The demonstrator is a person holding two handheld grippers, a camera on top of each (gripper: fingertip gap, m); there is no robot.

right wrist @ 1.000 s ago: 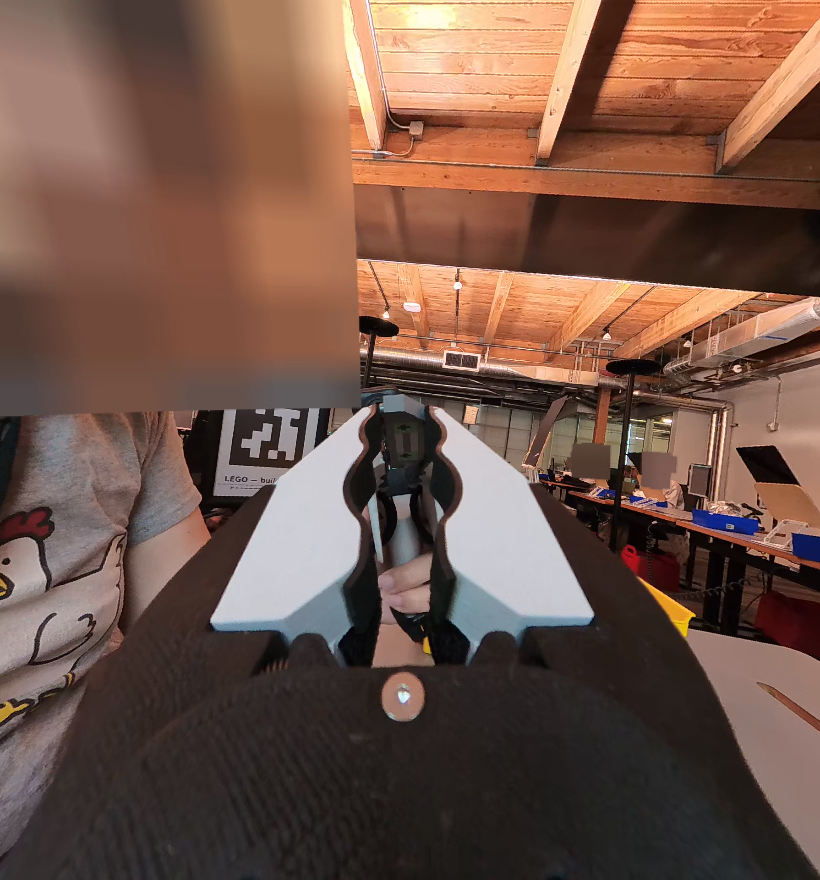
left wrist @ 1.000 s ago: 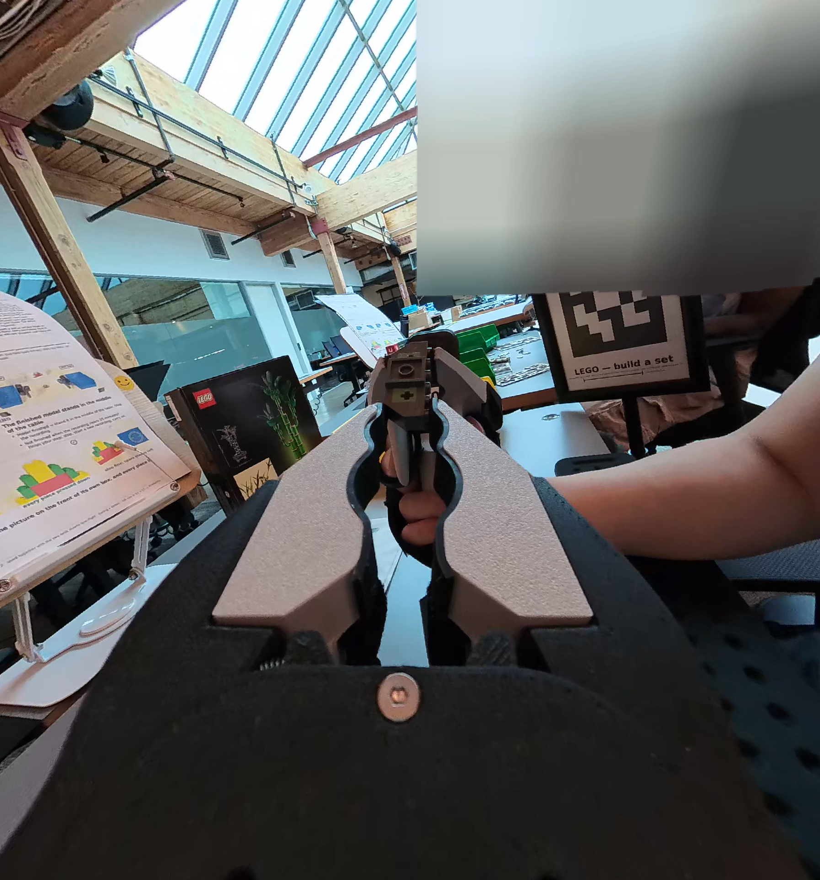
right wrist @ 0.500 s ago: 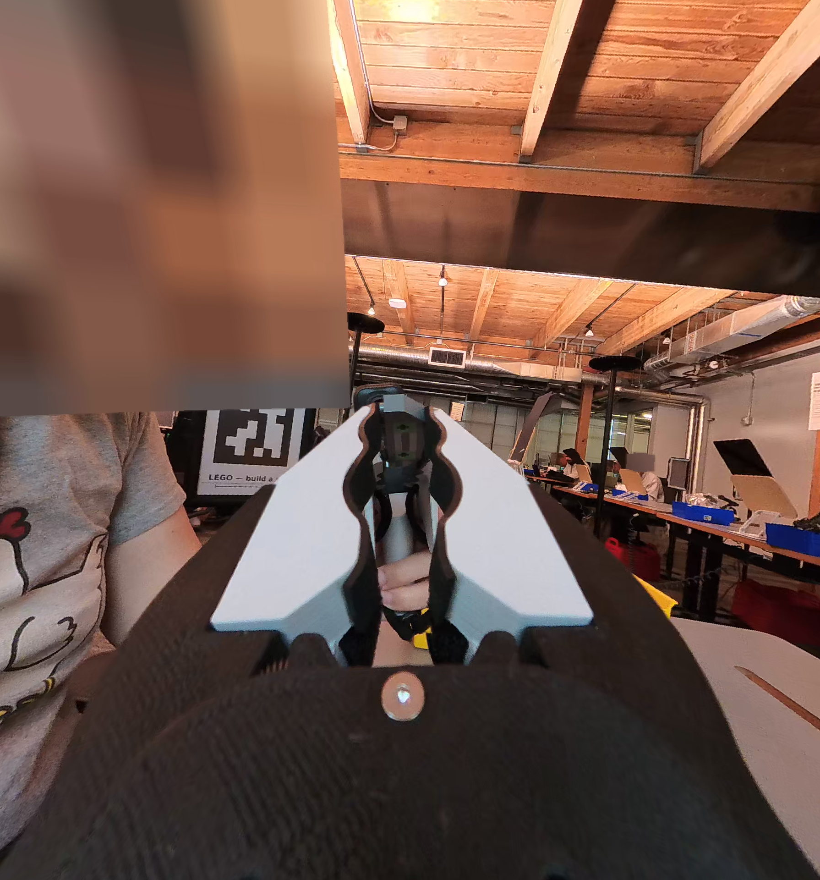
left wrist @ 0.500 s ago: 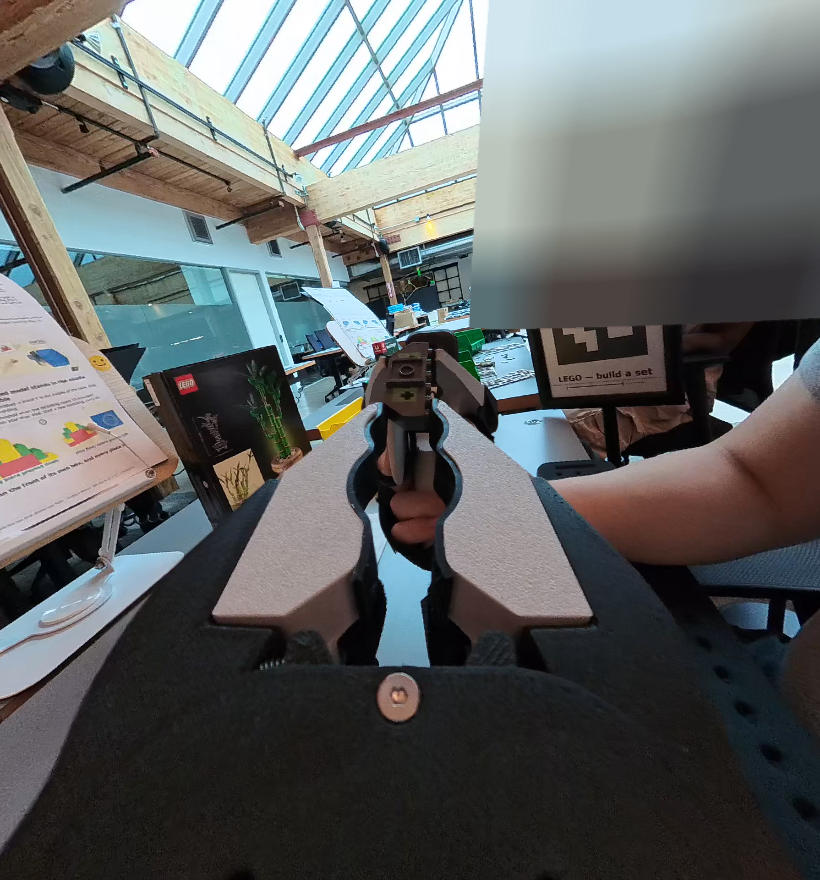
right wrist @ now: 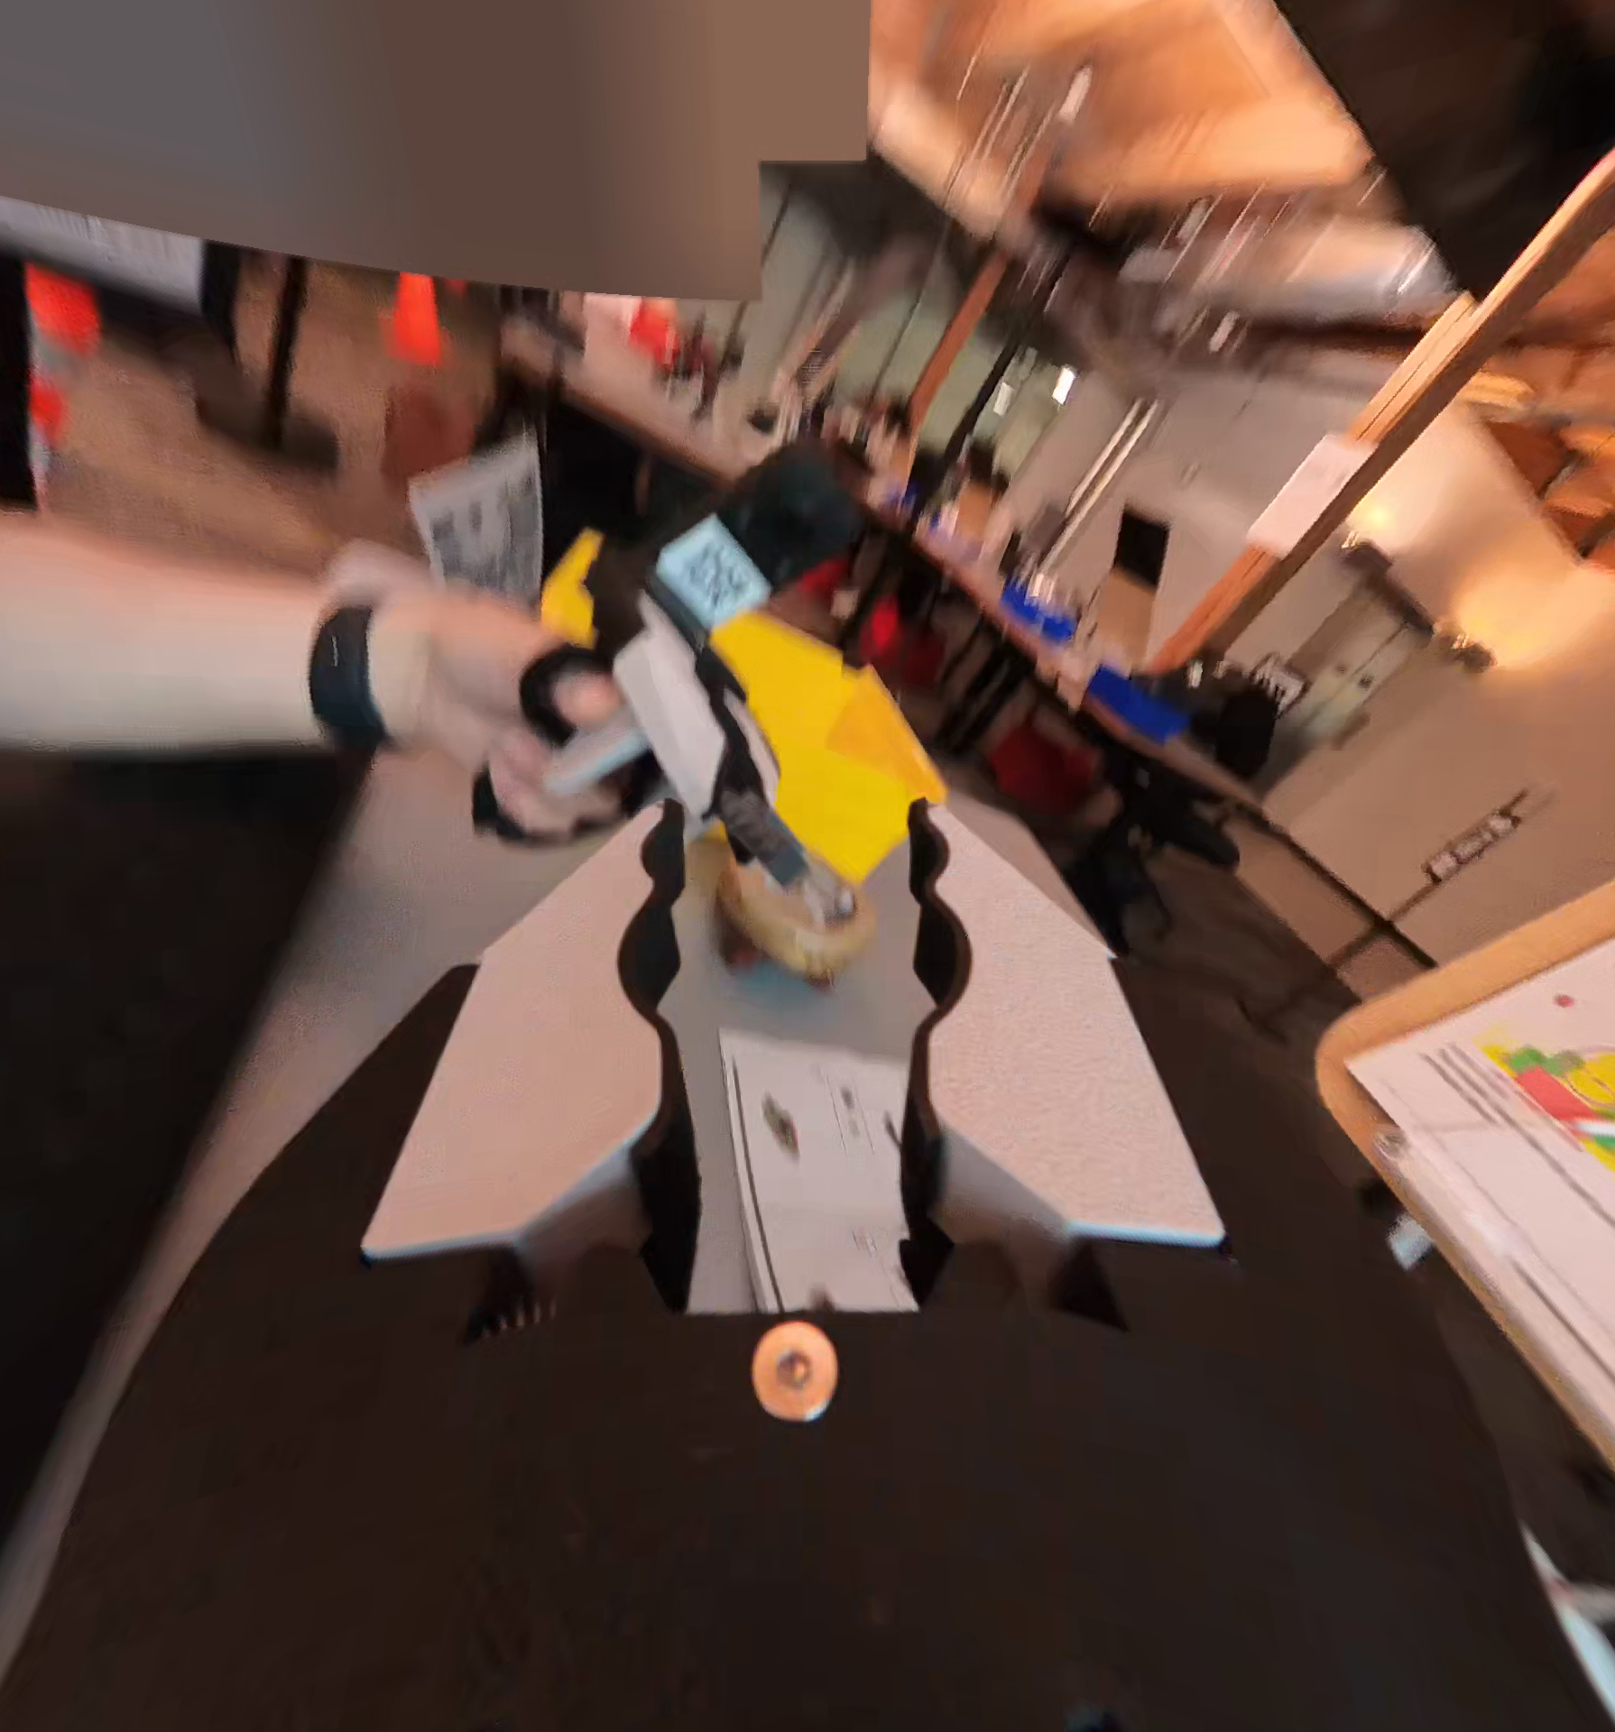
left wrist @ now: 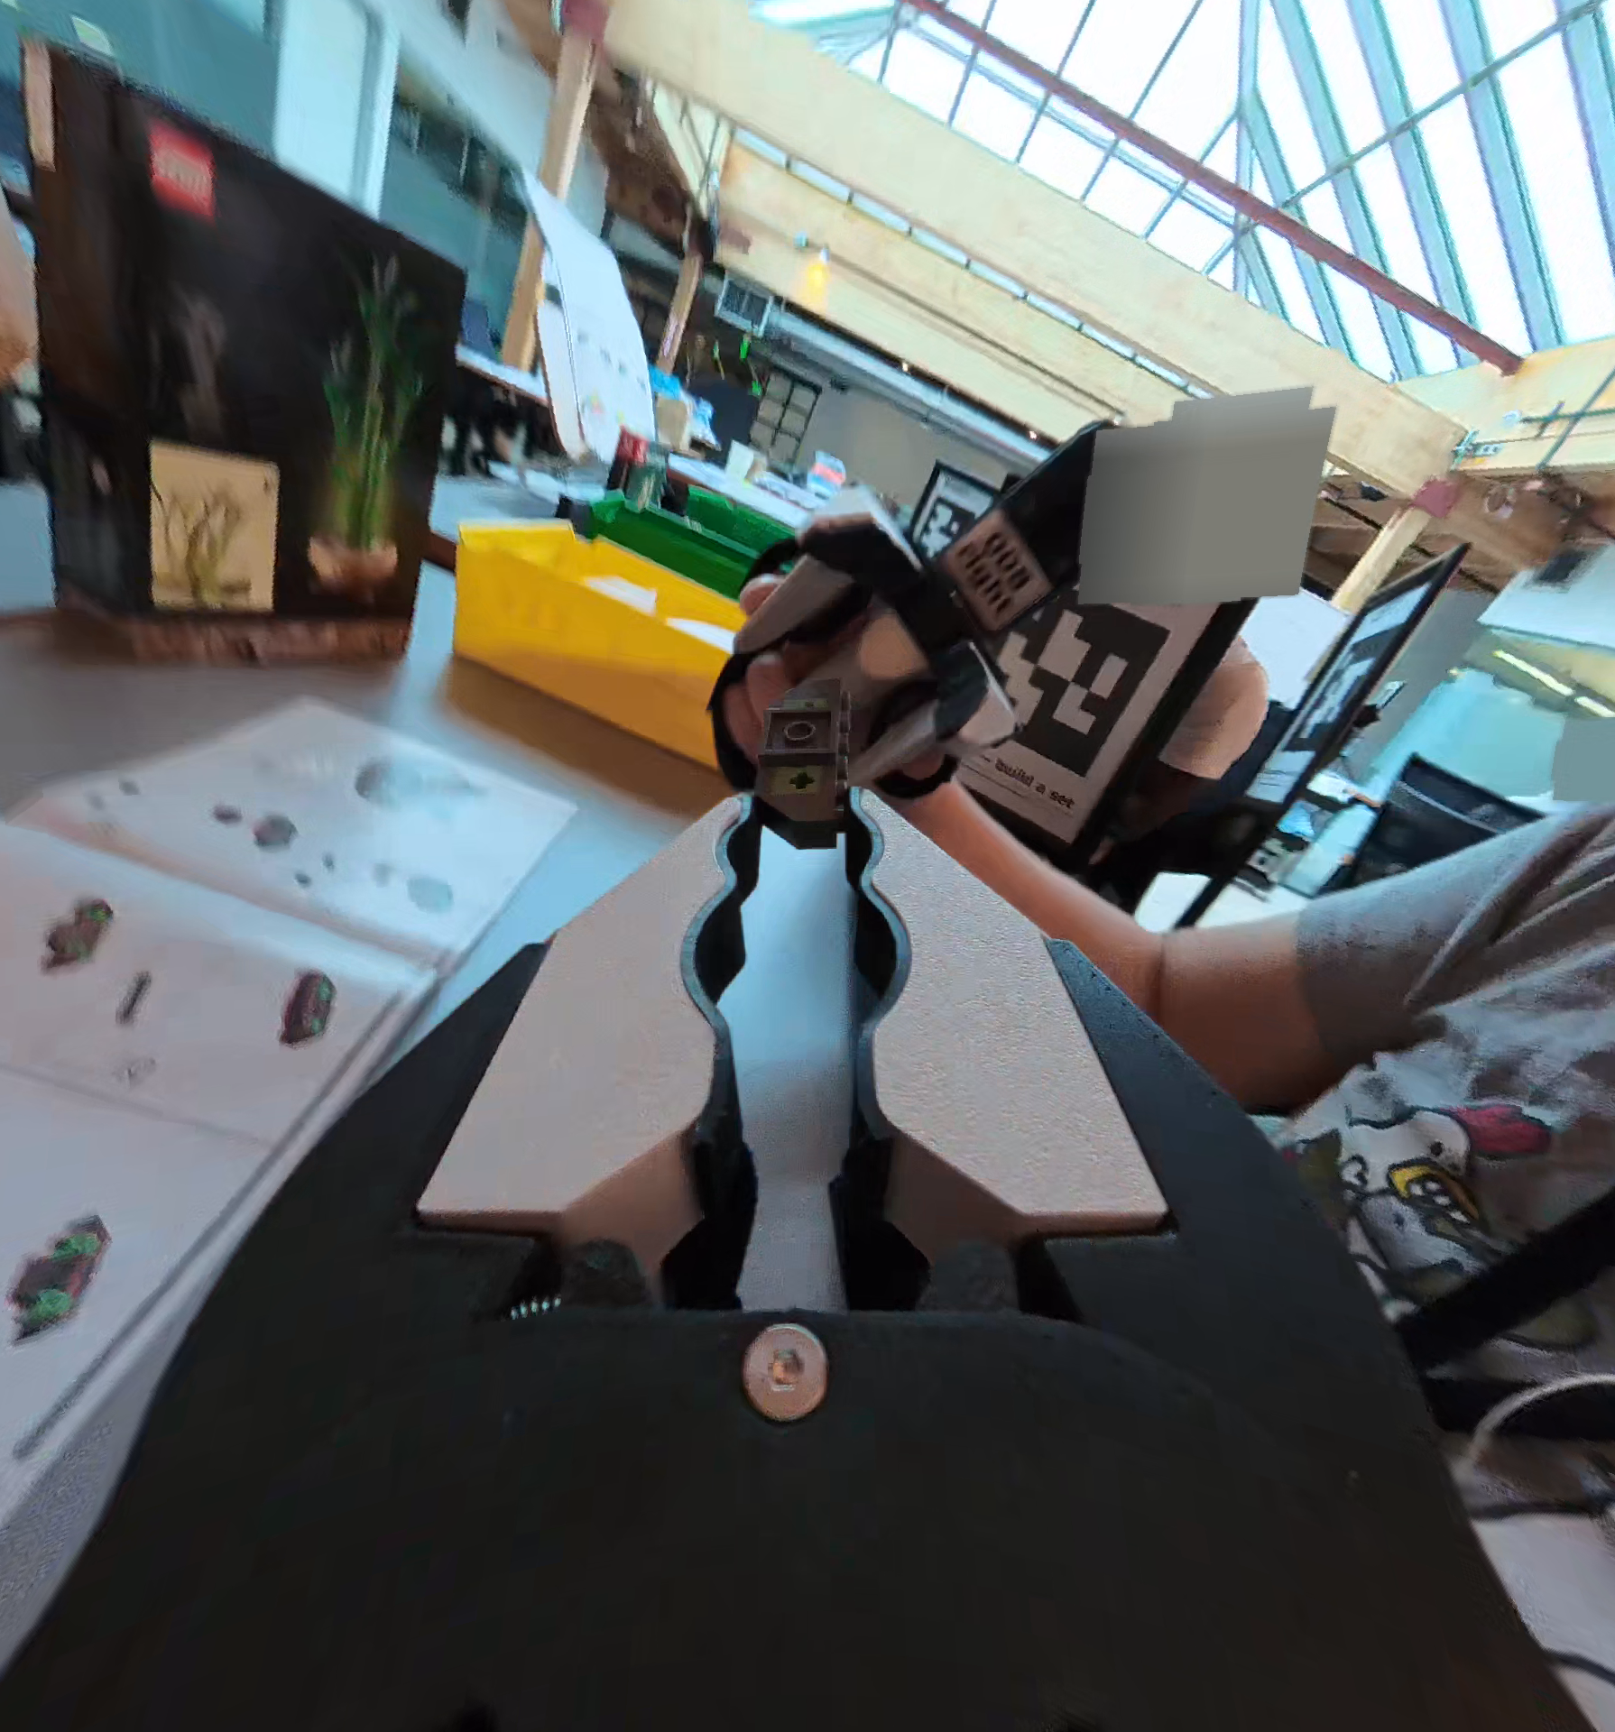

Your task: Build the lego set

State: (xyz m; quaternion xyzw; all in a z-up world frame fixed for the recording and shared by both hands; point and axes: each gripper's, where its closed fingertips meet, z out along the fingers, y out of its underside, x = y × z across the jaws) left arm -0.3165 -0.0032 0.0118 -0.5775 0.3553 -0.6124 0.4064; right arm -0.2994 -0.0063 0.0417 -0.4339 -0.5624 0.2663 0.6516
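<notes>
The left gripper (left wrist: 799, 813) is clamped on a small brown lego piece (left wrist: 804, 764), pinched at its very tips, with a round stud face and a yellow-green cross hole facing the camera. Just beyond the piece is the right gripper (left wrist: 879, 656), held in a hand (left wrist: 762, 675) whose forearm runs off to the right. To the left of the left gripper an open instruction booklet (left wrist: 223, 937) lies flat on the table (left wrist: 597, 843). Farther ahead and left stands a dark lego box (left wrist: 223, 375) with a plant picture, and ahead sits a yellow bin (left wrist: 579, 619) with a green bin (left wrist: 682, 534) behind it. A black-and-white marker sign (left wrist: 1080, 694) stands behind the right gripper.

In the right wrist view, which is blurred, the right gripper (right wrist: 790, 829) is spread wide with nothing between its fingers. Just past its tips the left gripper (right wrist: 785, 858) points down over a tan round object (right wrist: 799, 923) on the table; whether they touch cannot be told. The booklet (right wrist: 813, 1162) lies below, between the right gripper's fingers. To the right leans a board with a printed sheet (right wrist: 1535, 1153).
</notes>
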